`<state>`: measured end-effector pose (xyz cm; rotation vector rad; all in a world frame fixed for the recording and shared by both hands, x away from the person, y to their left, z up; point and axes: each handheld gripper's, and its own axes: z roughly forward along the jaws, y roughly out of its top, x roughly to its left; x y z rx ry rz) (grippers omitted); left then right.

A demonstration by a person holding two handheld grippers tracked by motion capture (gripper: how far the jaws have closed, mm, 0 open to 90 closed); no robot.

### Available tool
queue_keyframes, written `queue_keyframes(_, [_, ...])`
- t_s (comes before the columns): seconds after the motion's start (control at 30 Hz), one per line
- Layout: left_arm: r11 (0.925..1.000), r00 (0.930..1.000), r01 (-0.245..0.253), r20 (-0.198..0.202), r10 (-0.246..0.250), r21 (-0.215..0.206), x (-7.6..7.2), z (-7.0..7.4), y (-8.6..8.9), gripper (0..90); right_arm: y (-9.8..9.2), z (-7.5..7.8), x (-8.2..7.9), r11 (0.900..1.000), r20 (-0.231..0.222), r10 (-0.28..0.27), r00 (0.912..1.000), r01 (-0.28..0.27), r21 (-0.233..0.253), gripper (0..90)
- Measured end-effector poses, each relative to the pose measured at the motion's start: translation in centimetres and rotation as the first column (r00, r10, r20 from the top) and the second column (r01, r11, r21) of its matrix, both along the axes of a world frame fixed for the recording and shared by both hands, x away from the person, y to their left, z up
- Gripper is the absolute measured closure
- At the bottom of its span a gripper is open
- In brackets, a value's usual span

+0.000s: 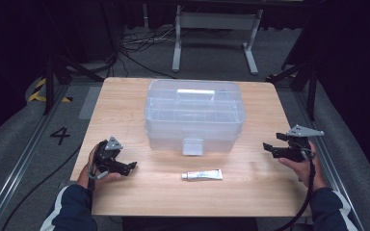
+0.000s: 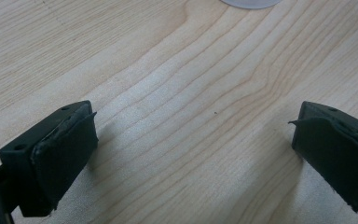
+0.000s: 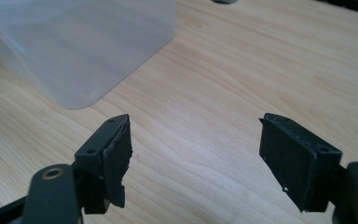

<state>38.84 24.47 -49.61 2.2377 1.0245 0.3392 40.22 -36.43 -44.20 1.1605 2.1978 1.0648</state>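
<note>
Tube of white paste lies flat on the wooden table, near the front edge and about midway between the two grippers, its cap end pointing toward the person's left. It sits just in front of the box, apart from it.

Starting at the left: the left gripper rests low over the table near the front left corner, held in the person's left hand, its jaws pointing inward toward the tube but well short of it. In the left gripper view the two black jaws stand wide apart with only bare wood grain between them; nothing is gripped.

In the middle stands the clear plastic box, lid on, with a white handle on top and a latch at the front. The tube lies just beyond the latch, toward the person.

At the right, the right gripper is held in the right hand near the table's right edge, its grey plate on top, its cable trailing back past the sleeve. Its jaws point toward the box. In the right gripper view they are spread wide and hold nothing, with the box's rounded corner beyond the left jaw.
</note>
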Motion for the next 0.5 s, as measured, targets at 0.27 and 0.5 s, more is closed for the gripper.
queue_keyframes(0.27, [1.0000,1.0000,-0.001,-0.001,0.001,-0.002,0.0,0.0,0.0,0.2,0.7,2.0,-0.5,0.999,0.052,0.031,0.9981,-0.032,0.004,27.5])
queue_keyframes(0.5, [1.0000,1.0000,-0.002,-0.001,0.002,-0.002,0.0,0.0,0.0,0.2,1.0,3.9,-0.7,0.999,0.095,0.051,0.9941,-0.052,0.011,28.0])
